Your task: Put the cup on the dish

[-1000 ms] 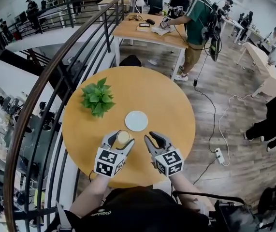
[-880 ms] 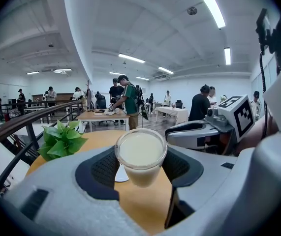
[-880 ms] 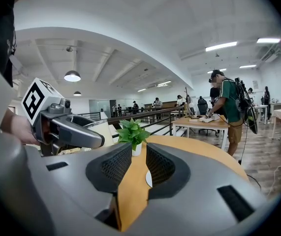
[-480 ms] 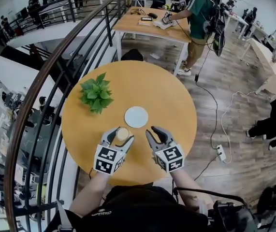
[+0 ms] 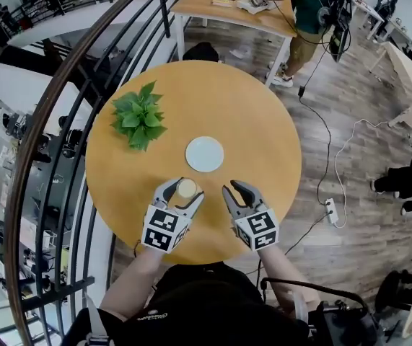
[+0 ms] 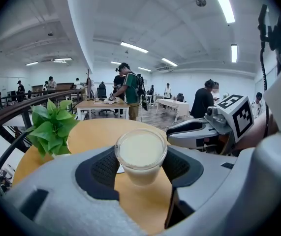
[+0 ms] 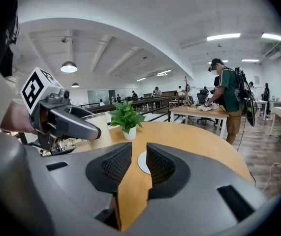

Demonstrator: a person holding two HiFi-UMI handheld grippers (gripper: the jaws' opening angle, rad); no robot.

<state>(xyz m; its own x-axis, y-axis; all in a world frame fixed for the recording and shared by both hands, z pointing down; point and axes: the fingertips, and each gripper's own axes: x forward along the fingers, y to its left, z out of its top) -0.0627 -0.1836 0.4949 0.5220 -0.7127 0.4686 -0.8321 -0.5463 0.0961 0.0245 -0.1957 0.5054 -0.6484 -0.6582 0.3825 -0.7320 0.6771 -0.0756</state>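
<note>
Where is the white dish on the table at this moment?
In the head view the white dish lies near the middle of the round table, right of the potted plant and just beyond the cup in the left tongs.

Your cup (image 5: pixel 186 187) is clear with a creamy, pale-yellow fill, and the dish (image 5: pixel 205 154) beyond it is plain white on the warm orange-tan counter (image 5: pixel 256 114). The plant (image 5: pixel 138 116) at far left is bright green, in a white pot (image 7: pixel 129 133). Your left tool (image 5: pixel 184 190) and right tool (image 5: pixel 236 189) are grey with black ribbed pads, each bearing black-and-white square markers.
</note>
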